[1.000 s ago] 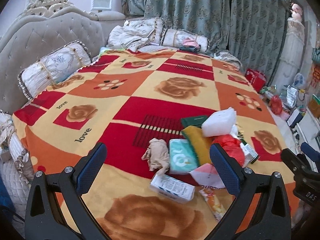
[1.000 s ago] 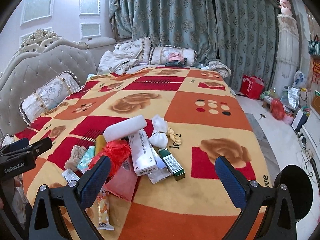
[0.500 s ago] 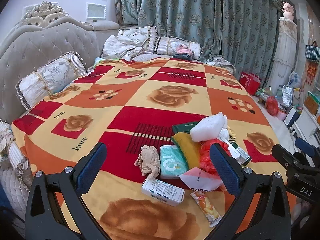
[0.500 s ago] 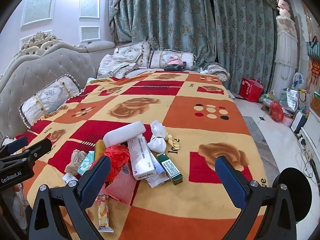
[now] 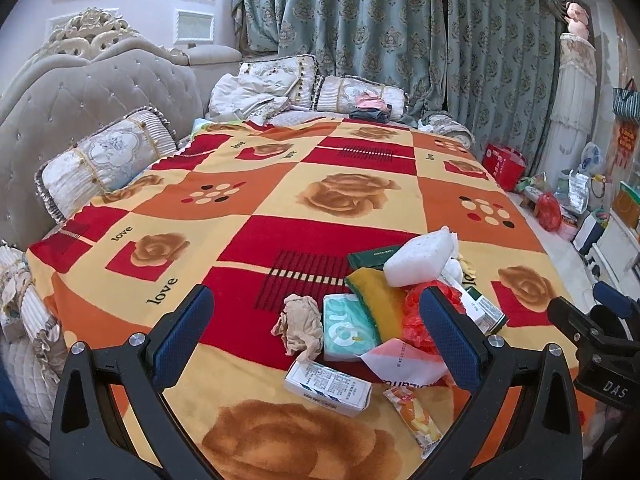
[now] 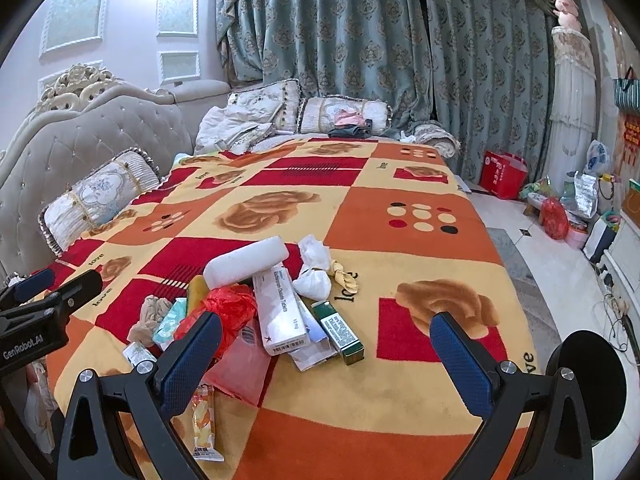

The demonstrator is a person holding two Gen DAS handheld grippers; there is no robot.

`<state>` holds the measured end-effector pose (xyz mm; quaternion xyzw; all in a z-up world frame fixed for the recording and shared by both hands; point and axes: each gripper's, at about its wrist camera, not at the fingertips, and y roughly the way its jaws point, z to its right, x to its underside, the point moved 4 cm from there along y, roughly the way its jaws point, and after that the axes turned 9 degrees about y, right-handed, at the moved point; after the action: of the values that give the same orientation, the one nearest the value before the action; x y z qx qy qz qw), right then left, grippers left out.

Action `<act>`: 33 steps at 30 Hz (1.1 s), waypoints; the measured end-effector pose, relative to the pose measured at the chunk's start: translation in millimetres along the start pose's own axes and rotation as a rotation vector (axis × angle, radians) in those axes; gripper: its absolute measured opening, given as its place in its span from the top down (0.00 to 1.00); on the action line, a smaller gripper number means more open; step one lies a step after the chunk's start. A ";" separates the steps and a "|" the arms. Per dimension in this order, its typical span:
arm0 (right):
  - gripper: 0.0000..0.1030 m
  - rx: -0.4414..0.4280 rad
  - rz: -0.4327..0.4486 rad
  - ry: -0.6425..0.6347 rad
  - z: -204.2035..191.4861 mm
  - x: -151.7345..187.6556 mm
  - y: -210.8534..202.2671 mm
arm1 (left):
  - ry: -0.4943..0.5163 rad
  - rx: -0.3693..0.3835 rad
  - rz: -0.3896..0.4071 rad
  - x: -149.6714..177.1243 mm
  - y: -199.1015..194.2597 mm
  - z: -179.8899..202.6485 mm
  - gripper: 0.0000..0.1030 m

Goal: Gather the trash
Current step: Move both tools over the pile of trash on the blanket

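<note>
A heap of trash lies on the patterned blanket (image 5: 340, 196) of the bed, and everything below is placed relative to the white foam block (image 5: 420, 256) at the top of that heap. Under the block's near edge sits a yellow-and-green sponge (image 5: 376, 296), with a dark green box (image 5: 370, 256) just behind it. A crumpled red plastic bag (image 5: 416, 316) lies just in front of the block, and a teal tissue pack (image 5: 348, 326) lies left of that bag, touching the sponge. Left of the pack is a wad of beige stocking (image 5: 300, 322). Nearer the camera lie a white printed carton (image 5: 328, 388), a pink-and-white pouch (image 5: 404, 366) and an orange snack wrapper (image 5: 414, 414). In the right wrist view, a long white medicine box (image 6: 280, 312) and a green carton (image 6: 338, 330) lie right of the block, beside 2 knotted white tissues (image 6: 314, 270). The left gripper (image 5: 316, 338) hangs above the heap, jaws spread wide and holding nothing. The right gripper (image 6: 326, 352) does likewise, its jaws wide apart and empty.
</note>
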<state>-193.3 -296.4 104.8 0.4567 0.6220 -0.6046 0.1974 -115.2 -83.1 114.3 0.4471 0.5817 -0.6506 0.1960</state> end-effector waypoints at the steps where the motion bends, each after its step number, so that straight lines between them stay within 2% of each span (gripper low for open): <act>1: 0.00 -0.007 -0.002 0.005 0.6 0.1 0.2 | 0.000 0.001 -0.006 0.7 1.5 -0.2 0.01; 20: 0.00 -0.003 -0.068 -0.098 -7.8 16.2 11.1 | 0.003 -0.007 -0.025 8.0 11.1 -5.5 0.01; 26: 0.00 -0.037 -0.089 -0.109 -8.3 21.2 14.6 | 0.000 -0.010 -0.037 10.6 15.9 -7.5 0.01; 33: 0.00 -0.033 -0.125 -0.100 -3.5 28.0 22.5 | 0.012 0.004 -0.064 16.9 20.6 -19.0 0.01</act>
<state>-188.2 -287.3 70.2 0.3827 0.6488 -0.6274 0.1974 -101.4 -66.0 90.1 0.4325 0.5955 -0.6550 0.1709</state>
